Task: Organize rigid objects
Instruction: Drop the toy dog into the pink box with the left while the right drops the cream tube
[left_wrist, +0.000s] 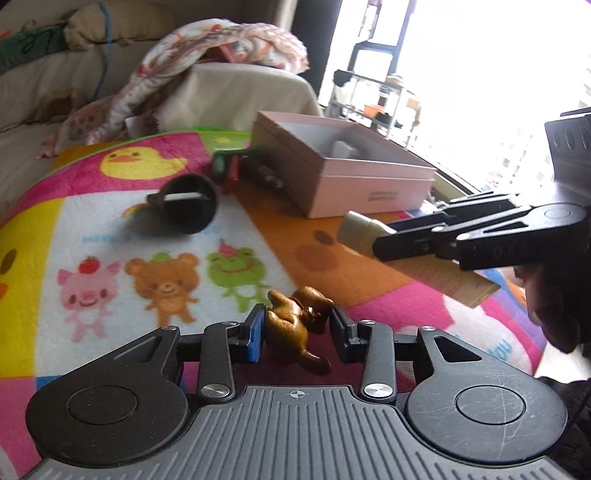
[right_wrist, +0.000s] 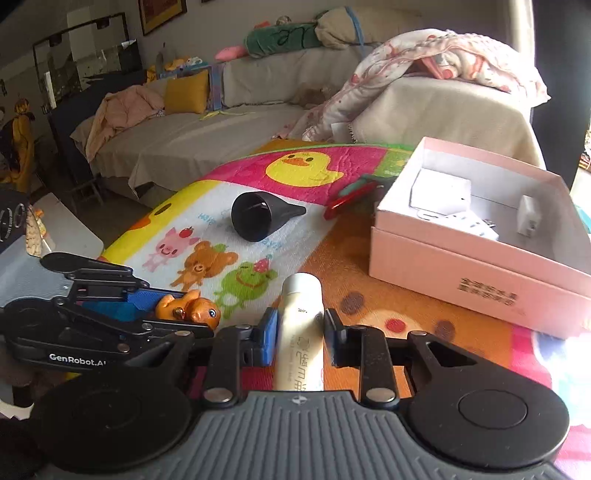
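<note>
Left wrist view shows the left tongs (left_wrist: 297, 330) clamped on a small brown dog figurine (left_wrist: 295, 321), held above the bench's cartoon blanket (left_wrist: 110, 229). Right tongs (right_wrist: 300, 332) grip a cream tube (right_wrist: 301, 325) by its sides, near the open pink box (right_wrist: 480, 258). The figurine's rounded, uneven body could twist out if jolted. The smooth tube could slide through its pads. Both tongs heading for the box together could collide at its rim.

The left gripper (left_wrist: 297, 330) clamps a brown toy bear (left_wrist: 295, 321) well short of the pink box (left_wrist: 343, 173), with the black funnel (left_wrist: 186, 203) left of that box.
</note>
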